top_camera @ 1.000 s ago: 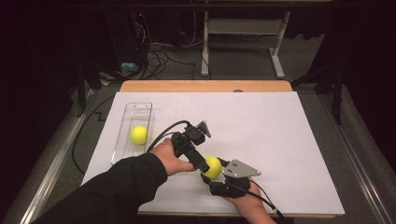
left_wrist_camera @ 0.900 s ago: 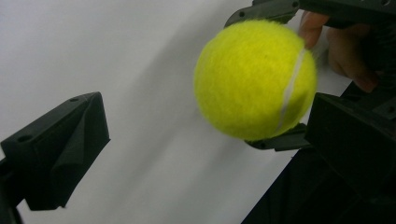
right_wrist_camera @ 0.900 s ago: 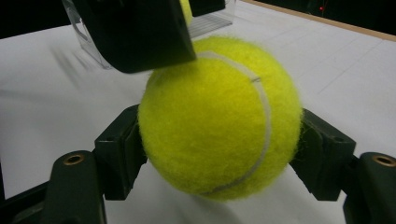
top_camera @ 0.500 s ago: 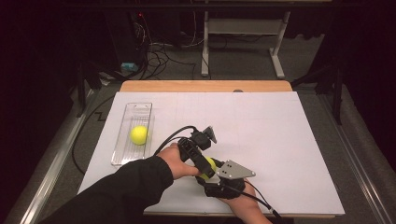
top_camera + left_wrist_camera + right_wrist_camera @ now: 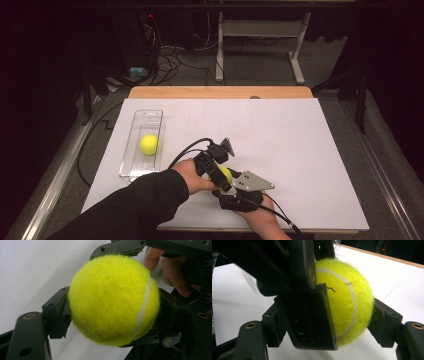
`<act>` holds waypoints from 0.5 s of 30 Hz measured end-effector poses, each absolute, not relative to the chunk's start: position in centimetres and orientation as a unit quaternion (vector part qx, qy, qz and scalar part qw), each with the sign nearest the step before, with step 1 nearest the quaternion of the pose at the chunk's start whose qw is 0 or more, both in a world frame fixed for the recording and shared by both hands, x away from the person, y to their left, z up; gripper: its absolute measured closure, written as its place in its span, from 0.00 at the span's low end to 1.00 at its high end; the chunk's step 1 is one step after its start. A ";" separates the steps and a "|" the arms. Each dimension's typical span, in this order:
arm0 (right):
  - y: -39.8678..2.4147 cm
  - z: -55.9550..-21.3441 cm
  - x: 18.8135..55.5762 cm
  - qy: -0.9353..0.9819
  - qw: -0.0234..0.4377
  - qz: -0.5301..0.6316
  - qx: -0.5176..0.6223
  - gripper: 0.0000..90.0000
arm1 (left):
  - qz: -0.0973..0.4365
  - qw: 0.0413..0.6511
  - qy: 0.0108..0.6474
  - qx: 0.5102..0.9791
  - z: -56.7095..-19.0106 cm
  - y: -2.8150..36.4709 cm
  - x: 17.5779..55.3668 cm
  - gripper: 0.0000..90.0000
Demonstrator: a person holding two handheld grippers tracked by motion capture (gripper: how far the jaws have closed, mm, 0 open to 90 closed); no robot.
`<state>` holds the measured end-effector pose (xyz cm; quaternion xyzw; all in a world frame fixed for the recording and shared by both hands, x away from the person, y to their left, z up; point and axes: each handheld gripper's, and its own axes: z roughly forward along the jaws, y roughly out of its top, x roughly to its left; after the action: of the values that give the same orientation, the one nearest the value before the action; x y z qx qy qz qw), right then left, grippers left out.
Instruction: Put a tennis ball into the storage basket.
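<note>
Both pairs of jaws meet around one tennis ball (image 5: 225, 174) near the front edge of the table (image 5: 300, 135), a little left of its middle, as the high view shows it; the left gripper (image 5: 218, 175) reaches in from the left, the right gripper (image 5: 235, 187) from the front, and its grey plate (image 5: 252, 181) hides much of where they cross, so only a sliver of the ball is visible there. A second tennis ball (image 5: 149, 144) lies in a clear tray (image 5: 145, 120) near the table's left edge, well apart from the hands. In the left gripper view the held ball (image 5: 113, 300) takes up most of the picture, pressed against the left gripper's jaw on the left side; its other jaw is covered by the ball and by the dark parts of the right gripper, whose hand (image 5: 172, 272) is cut off at the upper right. In the right gripper view the ball (image 5: 347, 302) sits between the right gripper's two jaws, touching the right one; a jaw of the left gripper crosses in front and hides the ball's left half and its contact with the near jaw.
</note>
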<state>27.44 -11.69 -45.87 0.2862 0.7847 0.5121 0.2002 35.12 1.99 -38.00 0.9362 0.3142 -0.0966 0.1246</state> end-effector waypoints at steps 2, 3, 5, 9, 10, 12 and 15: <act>-11.7 -45.9 27.5 0.786 0.202 0.510 0.284 0.30 | -0.095 0.125 0.315 0.936 -38.0 2.0 35.1 0.29; -11.7 -45.9 27.5 0.785 0.201 0.512 0.286 0.30 | -0.094 0.125 0.315 0.936 -38.0 2.0 35.1 0.29; -11.7 -45.9 27.5 0.786 0.199 0.512 0.284 0.29 | -0.092 0.122 0.315 0.937 -37.9 1.9 35.1 0.30; -11.6 -46.0 27.5 0.784 0.197 0.516 0.284 0.28 | -0.087 0.119 0.312 0.939 -37.9 1.9 35.0 0.30; -11.6 -46.0 27.6 0.785 0.198 0.518 0.277 0.22 | -0.087 0.116 0.308 0.940 -37.9 1.9 35.0 0.30; -11.6 -46.0 27.7 0.785 0.198 0.519 0.276 0.14 | -0.086 0.114 0.308 0.941 -37.9 1.8 34.9 0.30; -11.6 -46.1 27.7 0.784 0.194 0.521 0.275 0.06 | -0.084 0.116 0.311 0.940 -37.8 1.8 34.9 0.30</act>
<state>27.74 -11.59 -46.08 0.2747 0.7844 0.5211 0.1941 34.95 1.85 -37.76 0.9395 0.3108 -0.0844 0.1165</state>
